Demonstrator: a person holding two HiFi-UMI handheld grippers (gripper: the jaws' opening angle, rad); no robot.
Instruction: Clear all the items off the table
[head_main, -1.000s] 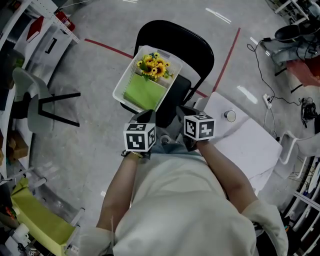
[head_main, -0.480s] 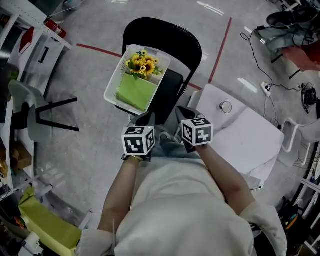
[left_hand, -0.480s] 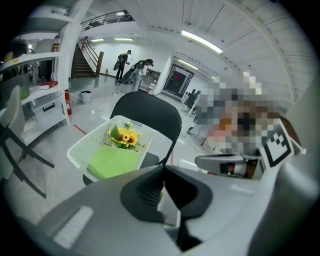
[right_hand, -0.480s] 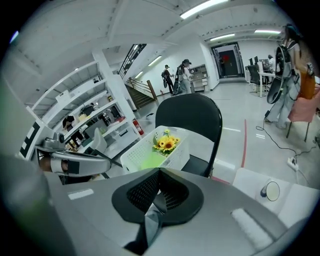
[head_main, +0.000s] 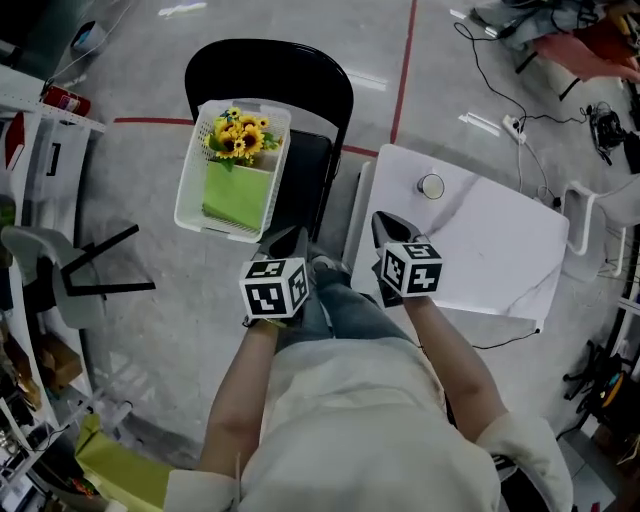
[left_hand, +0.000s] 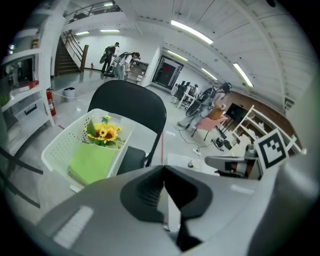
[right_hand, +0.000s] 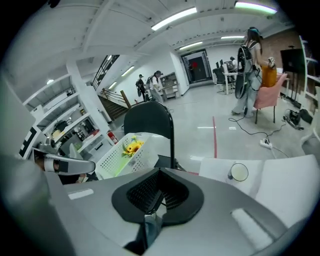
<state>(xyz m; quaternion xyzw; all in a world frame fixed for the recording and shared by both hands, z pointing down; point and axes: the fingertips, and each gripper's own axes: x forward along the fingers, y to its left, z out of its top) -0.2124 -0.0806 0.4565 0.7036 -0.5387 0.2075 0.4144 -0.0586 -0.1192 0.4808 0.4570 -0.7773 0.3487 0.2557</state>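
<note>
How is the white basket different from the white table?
The basket sits on the black chair; the table stands beside that chair. The basket holds sunflowers and a flat green thing; the table bears only one small round thing. The basket has holey walls; the table is flat. Both are white.

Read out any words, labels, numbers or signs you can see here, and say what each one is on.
No text can be read in any view.
The left gripper and right gripper carry only black-and-white square markers, no letters.
Any label on the fire extinguisher is too small to read.
</note>
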